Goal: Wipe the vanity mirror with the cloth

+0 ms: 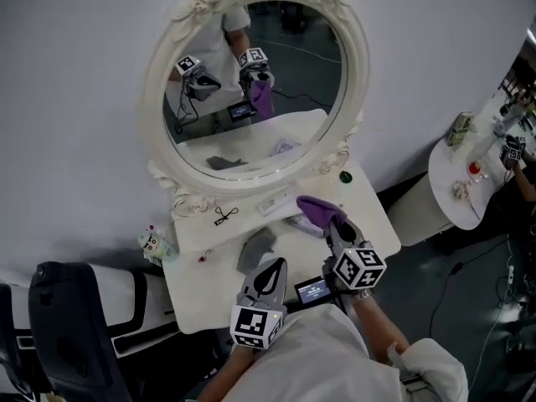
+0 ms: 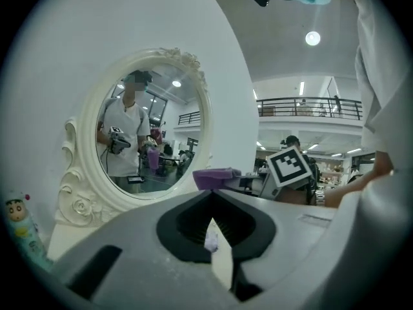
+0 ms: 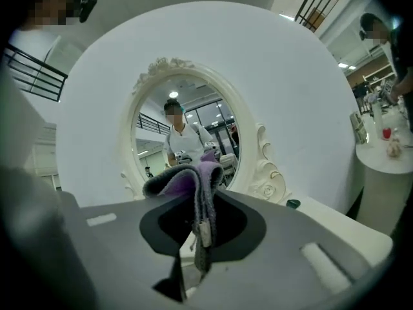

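The right gripper point(image 1: 332, 223) clamps the purple cloth point(image 1: 315, 209) near the vanity mirror point(image 1: 285, 107), while the left gripper point(image 1: 271, 268), nearer, is closed and empty.

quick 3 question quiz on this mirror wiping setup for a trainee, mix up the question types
1. Multiple choice: which gripper is shut on the purple cloth? A the left, B the right, C neither.
2. True or false: the purple cloth is pressed against the glass of the vanity mirror.
3. Fill the gap: a grey cloth lies on the table right by the tips of the ___ gripper.

Key
1. B: the right gripper clamps it.
2. False: the cloth is held over the table, short of the mirror.
3. left: the left gripper, jaws together and holding nothing.
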`<state>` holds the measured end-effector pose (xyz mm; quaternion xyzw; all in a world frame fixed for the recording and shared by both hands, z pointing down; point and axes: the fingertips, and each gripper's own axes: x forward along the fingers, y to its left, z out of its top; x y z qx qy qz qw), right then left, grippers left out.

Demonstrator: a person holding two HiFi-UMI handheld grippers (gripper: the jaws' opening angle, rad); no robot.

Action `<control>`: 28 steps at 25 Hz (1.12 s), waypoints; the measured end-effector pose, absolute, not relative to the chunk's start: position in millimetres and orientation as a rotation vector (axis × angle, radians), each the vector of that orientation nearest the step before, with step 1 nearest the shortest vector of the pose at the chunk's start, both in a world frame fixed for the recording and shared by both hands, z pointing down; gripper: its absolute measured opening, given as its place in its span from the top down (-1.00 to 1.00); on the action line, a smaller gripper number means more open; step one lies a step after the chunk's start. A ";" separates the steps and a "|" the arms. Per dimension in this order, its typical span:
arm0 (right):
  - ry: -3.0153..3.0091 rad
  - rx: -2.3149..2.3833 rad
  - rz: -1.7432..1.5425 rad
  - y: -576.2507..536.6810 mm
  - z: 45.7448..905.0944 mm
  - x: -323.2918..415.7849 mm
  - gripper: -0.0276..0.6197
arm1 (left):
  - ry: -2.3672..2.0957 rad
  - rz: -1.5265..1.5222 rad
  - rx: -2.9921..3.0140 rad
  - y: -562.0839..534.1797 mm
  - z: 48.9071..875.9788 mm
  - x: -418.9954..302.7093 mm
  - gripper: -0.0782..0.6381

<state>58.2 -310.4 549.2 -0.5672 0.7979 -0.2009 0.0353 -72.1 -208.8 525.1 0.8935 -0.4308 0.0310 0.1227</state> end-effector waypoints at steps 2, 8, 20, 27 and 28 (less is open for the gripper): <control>2.392 -1.764 -0.645 -276.9 539.8 69.3 0.75 | -1.153 0.057 2.648 -204.5 525.2 -60.6 0.78; 2.064 -1.868 -0.779 -202.9 539.2 102.6 0.75 | -1.068 -0.070 2.692 -186.2 520.9 -47.2 0.78; 2.381 -1.619 -0.584 -94.0 520.1 116.3 0.75 | -1.380 -0.048 2.603 -102.4 516.2 -21.9 0.78; 2.407 -1.475 -0.691 -16.7 545.0 153.6 0.76 | -1.455 0.127 2.521 26.0 547.0 40.3 0.78; 2.411 -1.457 -0.701 -11.3 546.2 155.9 0.76 | -1.454 0.164 2.522 37.4 548.2 44.1 0.78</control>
